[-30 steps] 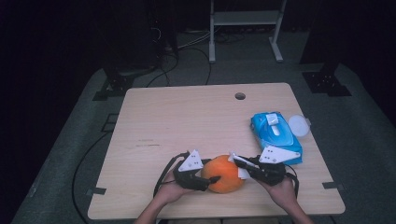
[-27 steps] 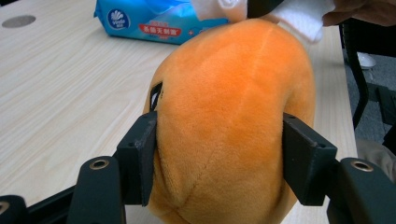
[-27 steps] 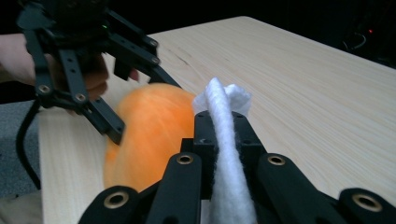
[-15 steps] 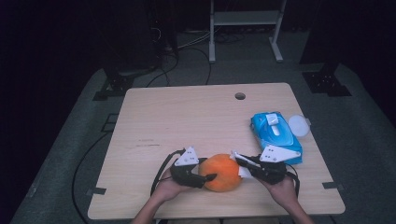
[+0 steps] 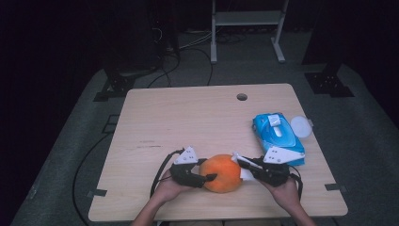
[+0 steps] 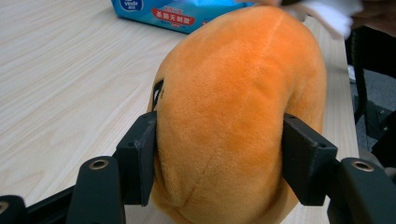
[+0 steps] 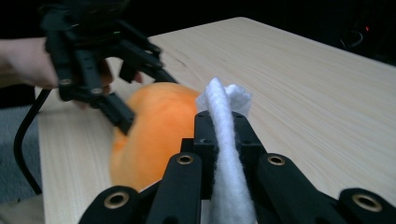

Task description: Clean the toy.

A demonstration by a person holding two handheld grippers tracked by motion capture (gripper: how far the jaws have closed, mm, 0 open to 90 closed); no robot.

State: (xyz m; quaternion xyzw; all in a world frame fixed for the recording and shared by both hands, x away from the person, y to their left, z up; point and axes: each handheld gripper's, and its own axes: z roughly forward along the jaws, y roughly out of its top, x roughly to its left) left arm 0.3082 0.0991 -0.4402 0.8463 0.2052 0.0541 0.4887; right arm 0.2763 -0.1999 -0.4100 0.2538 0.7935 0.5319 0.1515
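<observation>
Table: the pale wooden table [image 5: 188,122] bears everything; a round hole sits near its far edge.
Wipes pack: a blue wipes pack [image 5: 277,137] lies toward the right edge, with a white round lid [image 5: 301,126] just beside its far corner.
Plush toy: the orange plush toy [image 5: 221,173] rests on the table near the front edge, between the two grippers.
Person: both forearms come in from the bottom of the high view and angle inward toward the toy, one hand wrapped round each gripper's handle.
Left gripper: the left gripper [image 5: 208,178] lies low and level, pointing right; its jaws are clamped on the toy's left end, one pad on each flank, pressing into the soft fabric, as the left gripper view [image 6: 219,158] shows.
Right gripper: the right gripper [image 5: 241,163] points left, slightly raised; its jaws are pinched together on a strip of white cloth [image 7: 225,154] held at the toy's right side.
</observation>
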